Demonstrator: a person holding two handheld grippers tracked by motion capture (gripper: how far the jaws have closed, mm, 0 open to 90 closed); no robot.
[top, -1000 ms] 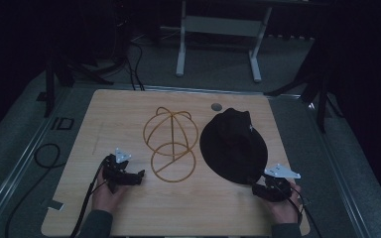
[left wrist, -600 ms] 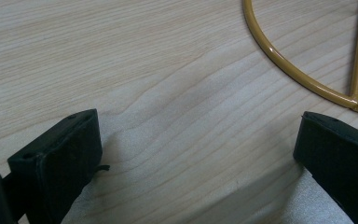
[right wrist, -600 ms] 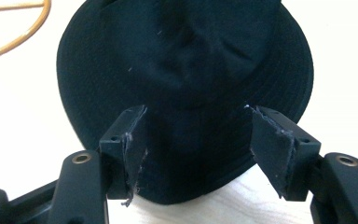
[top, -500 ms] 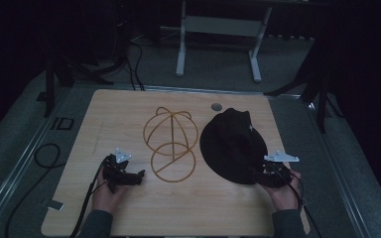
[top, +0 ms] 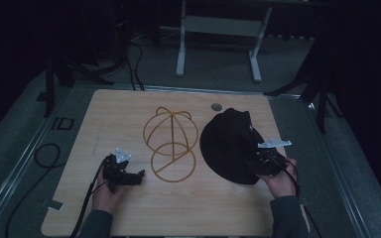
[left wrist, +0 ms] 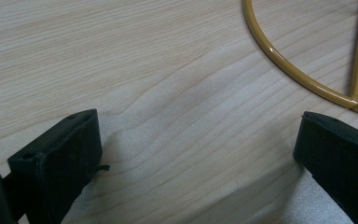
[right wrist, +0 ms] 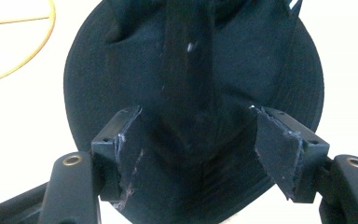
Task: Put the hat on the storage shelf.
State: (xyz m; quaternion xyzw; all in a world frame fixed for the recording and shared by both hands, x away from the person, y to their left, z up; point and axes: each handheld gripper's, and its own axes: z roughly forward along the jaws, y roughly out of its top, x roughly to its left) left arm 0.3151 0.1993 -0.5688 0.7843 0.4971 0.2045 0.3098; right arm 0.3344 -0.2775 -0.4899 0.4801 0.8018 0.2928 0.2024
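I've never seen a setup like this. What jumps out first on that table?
A black hat lies on the right half of the wooden table, and the right gripper hangs over its near brim with jaws open. Beside it, mid-table, stands a golden wire hat stand, dome-shaped on a ring base. The left gripper rests open on bare wood just left of that ring.

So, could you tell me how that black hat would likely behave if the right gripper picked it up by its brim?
The black hat looks like soft cloth with a creased crown, so it would probably sag. It seems light, and the right gripper, open over the brim, should hold it without slipping.
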